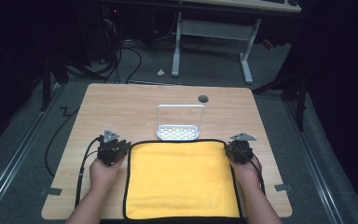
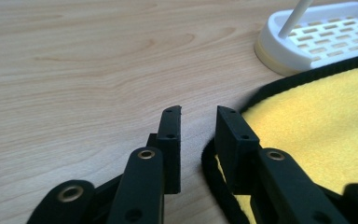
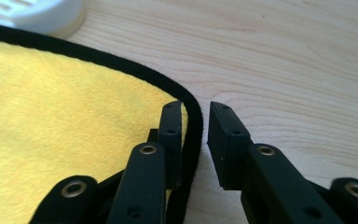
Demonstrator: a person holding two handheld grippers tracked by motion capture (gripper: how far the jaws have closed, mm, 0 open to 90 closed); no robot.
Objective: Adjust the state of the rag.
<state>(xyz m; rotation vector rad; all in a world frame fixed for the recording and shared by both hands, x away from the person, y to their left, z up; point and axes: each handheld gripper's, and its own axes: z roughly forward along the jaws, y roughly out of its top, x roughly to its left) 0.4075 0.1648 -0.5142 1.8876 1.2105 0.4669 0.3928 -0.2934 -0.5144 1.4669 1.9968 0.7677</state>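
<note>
While the yellow towel (image 1: 182, 179) lies flat on the table (image 1: 121, 107), we hold the left claw (image 2: 198, 126) and right claw (image 3: 196, 123) slightly open at its far corners, each straddling the black hem without gripping.

You look along your right gripper (image 3: 195, 116) at the corner of the yellow cloth (image 3: 60, 112), which lies flat on the wooden table (image 3: 284, 51). The cloth has a black border (image 3: 121, 65) that curves around the corner and runs down between the two black jaws. The jaws stand a little apart; one is over the yellow part, the other is over the bare wood. The pads do not press on the border, there is a small gap on each side. At the top left edge you see a part of a white tray (image 3: 37, 14), just beside the border.
</note>
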